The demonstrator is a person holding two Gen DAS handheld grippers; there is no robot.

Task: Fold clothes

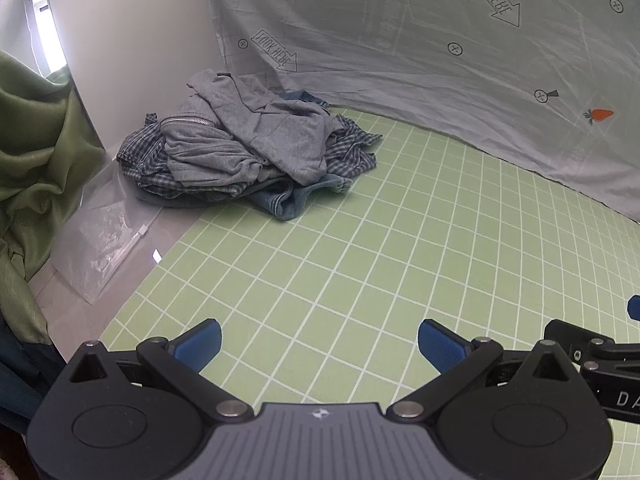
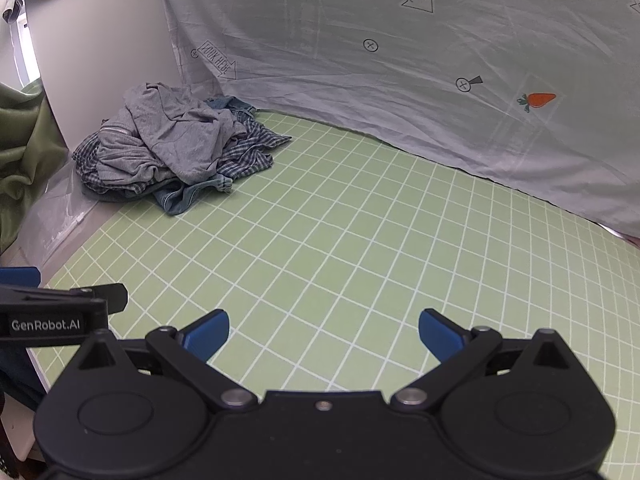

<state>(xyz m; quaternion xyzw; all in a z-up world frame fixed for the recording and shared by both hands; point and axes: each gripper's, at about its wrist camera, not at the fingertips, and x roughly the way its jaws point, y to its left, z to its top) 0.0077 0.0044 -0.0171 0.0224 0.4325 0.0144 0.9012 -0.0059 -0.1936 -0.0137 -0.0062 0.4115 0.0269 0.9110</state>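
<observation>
A crumpled pile of clothes (image 1: 244,148) lies at the far left corner of the green grid mat (image 1: 360,248): a grey zipped garment on top, a blue plaid shirt and denim beneath. The pile also shows in the right wrist view (image 2: 168,148). My left gripper (image 1: 319,344) is open and empty, low over the mat, well short of the pile. My right gripper (image 2: 324,334) is open and empty over the mat (image 2: 360,240), beside the left one. The right gripper's side shows at the left view's right edge (image 1: 600,356).
A pale sheet with carrot prints (image 1: 440,40) hangs behind the mat. A white panel (image 1: 132,60) stands at the back left. A clear plastic bag (image 1: 104,244) lies left of the mat, next to green fabric (image 1: 32,140).
</observation>
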